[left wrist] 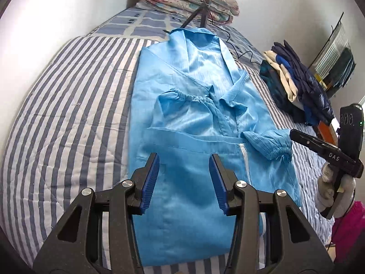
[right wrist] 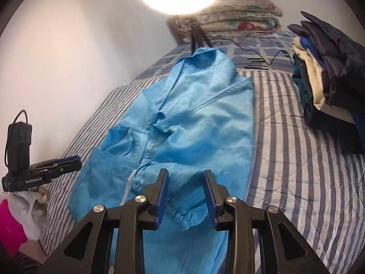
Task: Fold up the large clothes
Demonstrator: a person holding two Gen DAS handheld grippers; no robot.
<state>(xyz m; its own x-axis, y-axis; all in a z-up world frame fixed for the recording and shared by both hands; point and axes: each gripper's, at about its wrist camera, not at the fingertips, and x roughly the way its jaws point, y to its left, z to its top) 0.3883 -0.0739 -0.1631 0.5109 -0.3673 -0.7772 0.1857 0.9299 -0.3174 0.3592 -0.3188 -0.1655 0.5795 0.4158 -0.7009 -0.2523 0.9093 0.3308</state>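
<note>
A light blue coat [left wrist: 194,105] lies flat and lengthwise on the striped bed [left wrist: 68,105], collar far, both sleeves folded in across its front. My left gripper [left wrist: 184,159] hovers over the near hem, open, nothing between its blue pads. At the right edge a gloved hand [left wrist: 330,189] holds my right gripper [left wrist: 293,134] beside an elastic cuff [left wrist: 278,146]. In the right wrist view the coat [right wrist: 200,118] stretches away, and my right gripper [right wrist: 186,173] stands open above a sleeve cuff [right wrist: 189,219], pads not touching it. My left gripper [right wrist: 77,161] shows at the left edge.
A pile of folded dark and cream clothes [right wrist: 330,80] sits on the bed's right side. A folded floral quilt [right wrist: 228,11] lies at the head, with a tripod [left wrist: 198,16], ring light and black cable [right wrist: 269,57] before it. A white wall [right wrist: 68,57] borders the left.
</note>
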